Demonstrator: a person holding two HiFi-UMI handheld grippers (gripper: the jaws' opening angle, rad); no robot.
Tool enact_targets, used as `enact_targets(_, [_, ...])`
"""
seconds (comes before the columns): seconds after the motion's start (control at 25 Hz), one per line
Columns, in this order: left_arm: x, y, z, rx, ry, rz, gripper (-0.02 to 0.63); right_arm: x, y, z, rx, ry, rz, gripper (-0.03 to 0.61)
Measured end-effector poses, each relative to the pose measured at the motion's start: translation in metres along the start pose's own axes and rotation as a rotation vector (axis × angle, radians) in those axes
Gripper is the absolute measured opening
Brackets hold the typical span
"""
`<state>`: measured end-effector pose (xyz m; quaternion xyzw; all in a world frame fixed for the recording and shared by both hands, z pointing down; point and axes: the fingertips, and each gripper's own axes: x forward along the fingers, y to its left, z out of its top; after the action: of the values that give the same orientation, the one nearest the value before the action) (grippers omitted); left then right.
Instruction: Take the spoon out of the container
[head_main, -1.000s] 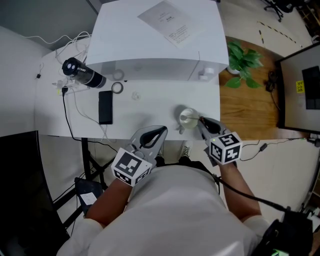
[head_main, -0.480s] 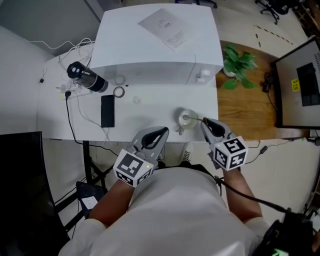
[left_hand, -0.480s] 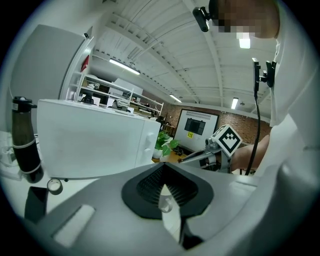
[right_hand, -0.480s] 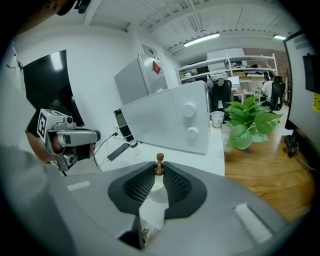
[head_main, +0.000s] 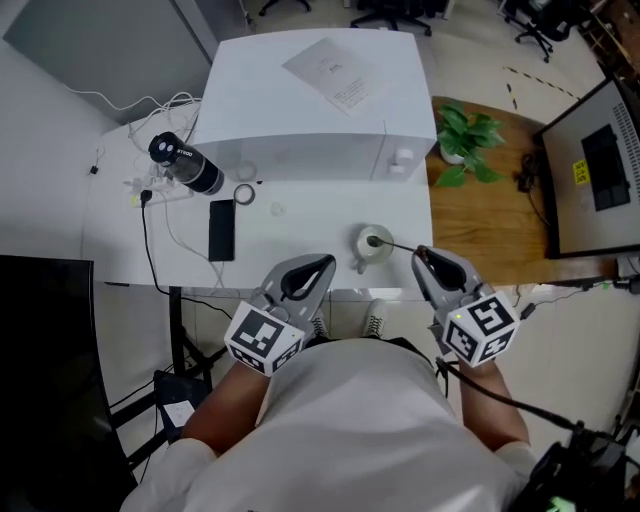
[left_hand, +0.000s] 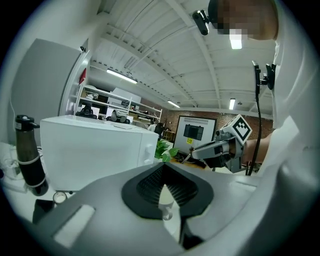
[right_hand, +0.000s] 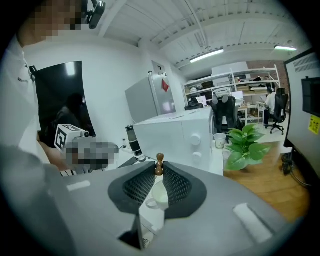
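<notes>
A small white cup (head_main: 374, 244) stands near the front edge of the white table (head_main: 300, 225). A thin spoon (head_main: 397, 246) leans out of the cup to the right, its tip still over the cup's mouth. My right gripper (head_main: 420, 254) is shut on the handle's far end, just off the table's front right corner. In the right gripper view the handle's brown knob (right_hand: 159, 164) sticks up between the pads, with the cup (right_hand: 160, 196) below. My left gripper (head_main: 322, 264) hangs shut and empty at the front edge, left of the cup.
A white box-shaped appliance (head_main: 310, 100) with a paper on top fills the back of the table. A black bottle (head_main: 185, 165), cables, a tape ring (head_main: 244, 194) and a black phone (head_main: 221, 230) lie on the left. A potted plant (head_main: 462, 145) stands on the floor to the right.
My right gripper has drawn back to the right and toward the person, away from the cup, taking the spoon handle along. The left gripper has stayed in place.
</notes>
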<state>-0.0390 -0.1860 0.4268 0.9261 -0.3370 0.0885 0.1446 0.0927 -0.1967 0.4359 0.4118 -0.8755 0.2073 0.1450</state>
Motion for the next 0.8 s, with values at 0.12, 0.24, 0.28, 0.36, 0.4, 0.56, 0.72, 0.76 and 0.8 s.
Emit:
enact_targets(0.12, [-0.003,-0.004,0.011,0.022,-0.022,-0.005,0.003,-0.013,0.007,0.010,-0.009,-0.031,0.003,0.057])
enact_targets(0.24, [-0.004,-0.009,0.017,0.035,-0.036,-0.014,0.003,-0.022,0.012,0.014,-0.011,-0.049,0.003,0.055])
enact_targets(0.28, [-0.004,-0.010,0.017,0.034,-0.036,-0.014,0.003,-0.025,0.013,0.014,-0.012,-0.052,0.003,0.057])
enact_targets(0.36, [-0.004,-0.013,0.014,0.027,-0.033,-0.015,0.003,-0.028,0.015,0.014,-0.012,-0.056,0.003,0.055])
enact_targets(0.4, [-0.004,-0.014,0.013,0.026,-0.032,-0.015,0.003,-0.030,0.016,0.013,-0.012,-0.057,0.004,0.055])
enact_targets(0.56, [-0.002,-0.017,0.009,0.030,-0.028,-0.018,0.004,-0.034,0.018,0.013,-0.013,-0.064,0.009,0.055])
enact_targets(0.72, [-0.002,-0.020,0.009,0.031,-0.026,-0.016,0.003,-0.035,0.020,0.015,-0.015,-0.071,0.014,0.055])
enact_targets(0.76, [-0.002,-0.020,0.009,0.031,-0.026,-0.015,0.003,-0.035,0.020,0.015,-0.015,-0.071,0.015,0.055])
enact_targets(0.8, [-0.002,-0.021,0.008,0.030,-0.026,-0.014,0.003,-0.035,0.020,0.015,-0.016,-0.070,0.015,0.057])
